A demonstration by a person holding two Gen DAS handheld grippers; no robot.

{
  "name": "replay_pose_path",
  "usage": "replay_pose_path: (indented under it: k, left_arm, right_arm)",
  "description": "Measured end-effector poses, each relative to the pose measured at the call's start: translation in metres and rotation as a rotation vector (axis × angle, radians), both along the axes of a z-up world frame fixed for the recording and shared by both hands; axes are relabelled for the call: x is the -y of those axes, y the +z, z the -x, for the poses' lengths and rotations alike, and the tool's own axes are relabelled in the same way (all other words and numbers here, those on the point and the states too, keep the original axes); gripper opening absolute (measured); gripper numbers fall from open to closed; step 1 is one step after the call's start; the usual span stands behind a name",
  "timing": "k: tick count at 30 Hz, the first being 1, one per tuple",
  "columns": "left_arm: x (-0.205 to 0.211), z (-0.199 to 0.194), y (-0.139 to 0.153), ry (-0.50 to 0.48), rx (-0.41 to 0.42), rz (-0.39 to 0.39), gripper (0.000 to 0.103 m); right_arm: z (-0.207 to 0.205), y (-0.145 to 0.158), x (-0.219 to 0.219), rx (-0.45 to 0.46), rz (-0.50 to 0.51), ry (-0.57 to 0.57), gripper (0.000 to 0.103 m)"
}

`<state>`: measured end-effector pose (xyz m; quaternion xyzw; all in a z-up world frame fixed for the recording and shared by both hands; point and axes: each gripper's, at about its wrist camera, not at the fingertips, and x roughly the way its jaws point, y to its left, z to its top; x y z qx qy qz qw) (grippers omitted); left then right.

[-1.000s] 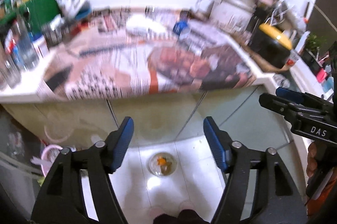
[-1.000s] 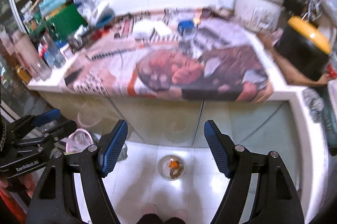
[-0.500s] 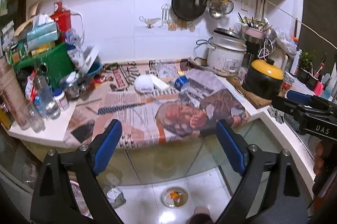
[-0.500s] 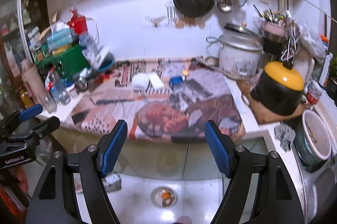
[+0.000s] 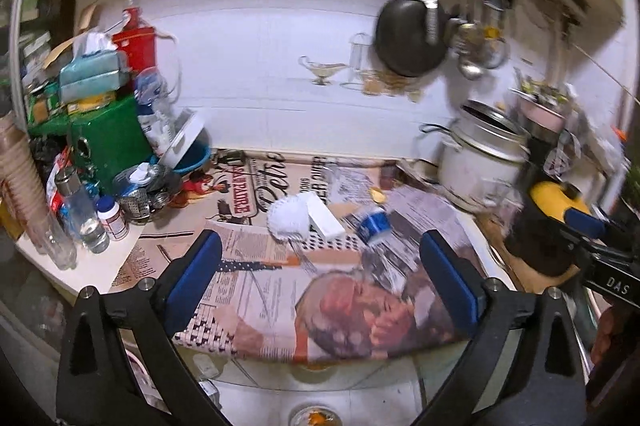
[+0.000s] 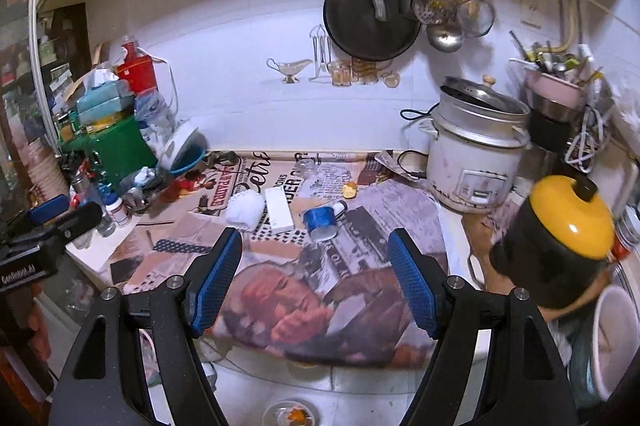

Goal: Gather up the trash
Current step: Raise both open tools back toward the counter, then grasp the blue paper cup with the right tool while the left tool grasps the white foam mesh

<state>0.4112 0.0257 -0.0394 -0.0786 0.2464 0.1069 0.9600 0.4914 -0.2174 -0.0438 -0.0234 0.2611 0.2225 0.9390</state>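
Observation:
On the newspaper-covered counter (image 6: 320,290) lie a crumpled white paper wad (image 6: 245,206), a white flat box (image 6: 279,207), a blue cup on its side (image 6: 320,220) and a small yellow scrap (image 6: 349,189). The same wad (image 5: 289,216), box (image 5: 323,216) and blue cup (image 5: 374,222) show in the left wrist view. My left gripper (image 5: 320,280) is open and empty in front of the counter edge. My right gripper (image 6: 316,278) is open and empty, also short of the items. Each gripper shows at the side of the other's view.
A rice cooker (image 6: 474,161) and a black pot with a yellow lid (image 6: 556,238) stand at the right. A green box (image 6: 116,149), bottles and jars (image 5: 86,214) crowd the left. A pan and utensils hang on the wall (image 6: 372,13). A small dish (image 6: 290,414) sits on the floor below.
Both grippers have risen and tilted up from the floor toward the counter. The counter items are now nearer and more central. Both grippers stayed open.

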Motion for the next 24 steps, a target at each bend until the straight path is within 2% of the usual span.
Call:
replay_pose_path:
  k: [5, 10, 14, 19, 23, 24]
  left_arm:
    - [-0.013, -0.034, -0.017, 0.083, -0.03, 0.03, 0.1]
    - [-0.037, -0.075, -0.034, 0.106, -0.112, 0.024, 0.1]
    - [-0.062, -0.108, -0.049, 0.104, -0.133, 0.067, 0.1]
    - [-0.1, -0.166, -0.077, 0.052, -0.193, 0.067, 0.097]
    - [-0.123, -0.214, -0.107, -0.015, -0.28, 0.06, 0.085]
    - [-0.128, -0.227, -0.116, -0.032, -0.306, 0.064, 0.085]
  right_arm:
    - [-0.051, -0.017, 0.001, -0.064, 0.023, 0.011, 0.072]
    - [-0.093, -0.04, -0.008, -0.178, -0.005, 0.035, 0.072]
    - [-0.124, -0.058, -0.028, -0.233, 0.006, 0.017, 0.072]
    - [-0.158, -0.083, -0.063, -0.279, 0.014, -0.049, 0.072]
    - [-0.188, -0.103, -0.088, -0.346, -0.002, -0.066, 0.072]
    - [-0.197, -0.109, -0.095, -0.364, 0.0, -0.062, 0.072]
